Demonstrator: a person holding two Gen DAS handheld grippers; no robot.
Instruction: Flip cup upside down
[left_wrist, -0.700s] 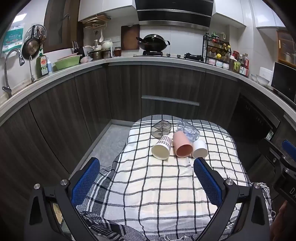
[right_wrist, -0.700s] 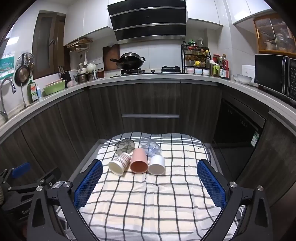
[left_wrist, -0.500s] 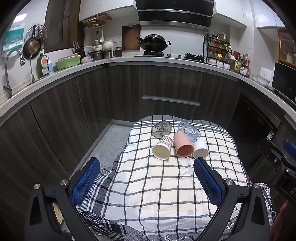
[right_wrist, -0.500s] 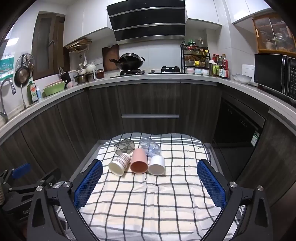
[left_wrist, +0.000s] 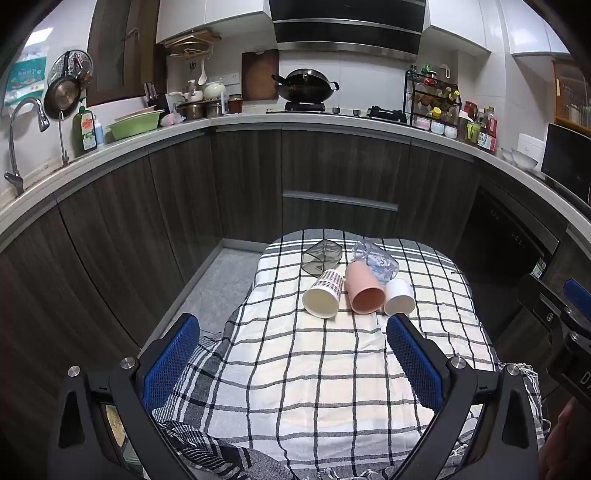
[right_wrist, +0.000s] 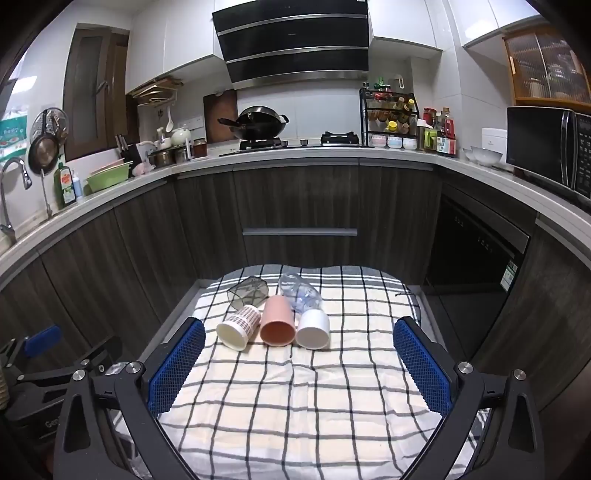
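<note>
Several cups lie on their sides on a checked cloth (left_wrist: 314, 376) over a small table. In front are a patterned paper cup (left_wrist: 322, 298), a pink cup (left_wrist: 364, 292) and a white cup (left_wrist: 399, 296), mouths toward me. Behind them lie a dark glass cup (left_wrist: 320, 256) and a clear glass cup (left_wrist: 375, 259). The same cups show in the right wrist view: patterned (right_wrist: 238, 326), pink (right_wrist: 278, 320), white (right_wrist: 313, 328), dark glass (right_wrist: 248, 291), clear (right_wrist: 299, 293). My left gripper (left_wrist: 291, 354) and right gripper (right_wrist: 299, 363) are open, empty, and well short of the cups.
Dark kitchen cabinets (left_wrist: 332, 177) curve around behind the table, with a worktop holding a wok (left_wrist: 304, 85), spice rack (left_wrist: 432, 99) and a sink tap (left_wrist: 22, 140) at left. The table's left edge drops to a grey floor (left_wrist: 218, 288). The other gripper shows at right (left_wrist: 561, 332).
Almost nothing. The left wrist view has shifted very slightly; the cups and both grippers stay as they were.
</note>
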